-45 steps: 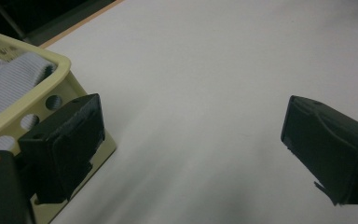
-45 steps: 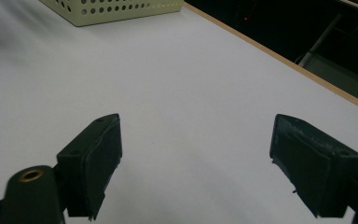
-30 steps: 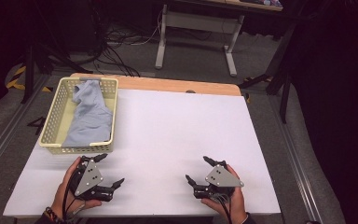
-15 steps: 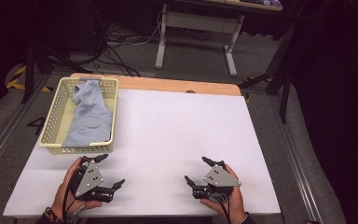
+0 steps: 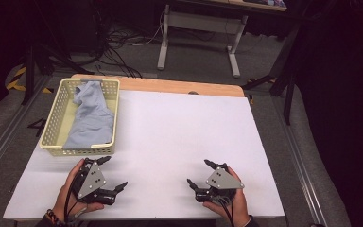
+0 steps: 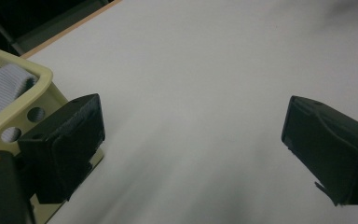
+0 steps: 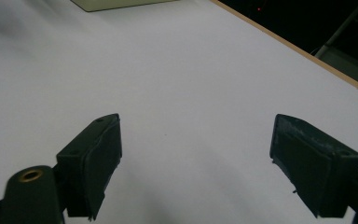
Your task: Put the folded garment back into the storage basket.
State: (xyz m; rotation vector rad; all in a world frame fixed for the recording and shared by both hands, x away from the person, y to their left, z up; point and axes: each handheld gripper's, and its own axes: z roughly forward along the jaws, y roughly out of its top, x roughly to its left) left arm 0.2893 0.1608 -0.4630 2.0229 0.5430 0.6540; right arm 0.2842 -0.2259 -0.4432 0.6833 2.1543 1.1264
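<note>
**Getting set to pull the cloth out of the basket**

Both my grippers sit low at the near edge of the white table [image 5: 179, 127], nothing in either yet. The job I'm lining up looks like the blue-grey cloth [image 5: 90, 118], which lies bunched inside the cream basket [image 5: 52, 124] at the table's far-left corner, one end riding up toward the far rim.

How I'd do it well, imo: go w/ the left gripper [image 5: 109, 173], since it's the closer one, just beside the basket's near wall. Lift first, clear the rim, then come down from above onto a raised fold in the cloth, not the flat part near the mesh wall. Bite a thick bunch so it doesn't slip, and pull up before pulling across, or the basket will likely drag along. The right gripper [image 5: 199, 174] could pin the basket rim if it shifts.

Fingers now: left jaws stand wide apart, holding nothing; in the left gripper view one finger [image 6: 67, 144] sits right against the basket corner [image 6: 25, 105], touching or nearly so, can't tell which. Right jaws equally wide, empty, w/ bare table between the fingers [image 7: 93, 158], well apart from the basket.
</note>
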